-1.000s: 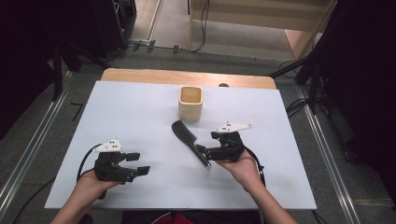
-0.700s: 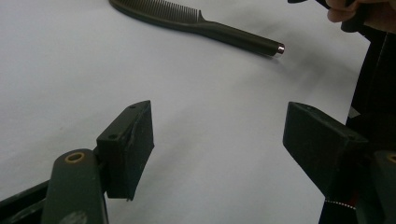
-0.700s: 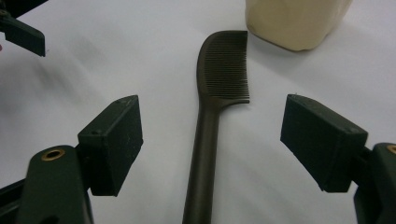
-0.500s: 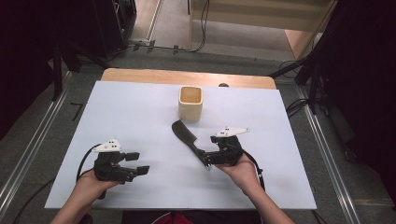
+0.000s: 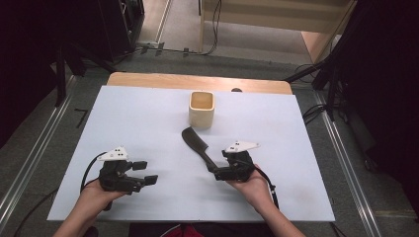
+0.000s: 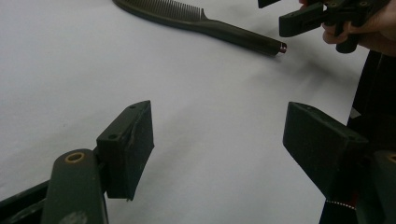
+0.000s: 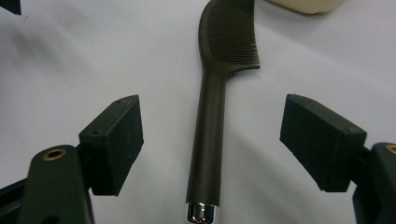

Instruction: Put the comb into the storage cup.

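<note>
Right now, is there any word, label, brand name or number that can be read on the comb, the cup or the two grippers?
None: no readable text on the comb, the beige cup, the left gripper or the right gripper.
The white table sheet also bears no print.

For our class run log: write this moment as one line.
right gripper: open, straddling comb handle | left gripper: open, idle | cup: upright beyond comb

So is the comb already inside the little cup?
No, the dark comb lies flat on the white table, in front of the beige cup, with the right gripper open around its handle.
</note>
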Demonstrator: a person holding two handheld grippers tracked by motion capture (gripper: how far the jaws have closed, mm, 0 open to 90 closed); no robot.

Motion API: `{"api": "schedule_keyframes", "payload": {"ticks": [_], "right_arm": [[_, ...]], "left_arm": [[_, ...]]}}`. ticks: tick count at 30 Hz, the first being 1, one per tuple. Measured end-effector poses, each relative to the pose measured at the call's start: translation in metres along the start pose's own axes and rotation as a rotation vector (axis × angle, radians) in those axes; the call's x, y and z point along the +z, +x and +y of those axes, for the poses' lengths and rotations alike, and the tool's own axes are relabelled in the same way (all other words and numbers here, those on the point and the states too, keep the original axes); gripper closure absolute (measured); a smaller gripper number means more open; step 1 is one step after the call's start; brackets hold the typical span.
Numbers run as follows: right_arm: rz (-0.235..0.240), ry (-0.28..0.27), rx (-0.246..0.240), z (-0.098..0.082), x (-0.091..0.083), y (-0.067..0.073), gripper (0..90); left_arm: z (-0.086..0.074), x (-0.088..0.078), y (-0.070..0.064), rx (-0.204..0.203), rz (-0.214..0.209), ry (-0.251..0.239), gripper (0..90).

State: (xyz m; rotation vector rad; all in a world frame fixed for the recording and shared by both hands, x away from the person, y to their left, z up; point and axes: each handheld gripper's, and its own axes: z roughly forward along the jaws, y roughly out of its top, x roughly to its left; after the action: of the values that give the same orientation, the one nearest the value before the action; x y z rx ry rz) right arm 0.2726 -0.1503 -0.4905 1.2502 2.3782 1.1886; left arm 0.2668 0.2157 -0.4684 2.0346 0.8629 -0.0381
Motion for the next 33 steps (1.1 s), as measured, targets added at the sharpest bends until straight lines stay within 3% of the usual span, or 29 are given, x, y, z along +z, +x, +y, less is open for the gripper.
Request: {"api": "schedule_keyframes", "payload": {"ticks": [9,22,25,29,33], "right_arm": [[-0.018,0.007,0.016,-0.009,0.004,0.0,20.5],[-0.033,0.031,0.003,-0.021,0.012,0.003,25.7],[-0.042,0.049,-0.012,-0.023,0.015,0.005,27.5],[-0.07,0.044,-0.044,-0.026,0.016,0.008,30.5],[-0.085,0.024,-0.046,-0.029,0.016,0.008,34.6]], "left_arm": [[0.001,0.0,0.0,0.001,0.001,0.004,25.9],[0.001,0.001,0.0,-0.002,-0.004,0.0,25.9],[0.001,0.001,0.001,-0.002,-0.005,0.002,25.8],[0.002,0.001,0.0,-0.001,-0.004,0.003,25.8],[0.002,0.001,0.001,-0.001,-0.005,0.003,25.9]]}}
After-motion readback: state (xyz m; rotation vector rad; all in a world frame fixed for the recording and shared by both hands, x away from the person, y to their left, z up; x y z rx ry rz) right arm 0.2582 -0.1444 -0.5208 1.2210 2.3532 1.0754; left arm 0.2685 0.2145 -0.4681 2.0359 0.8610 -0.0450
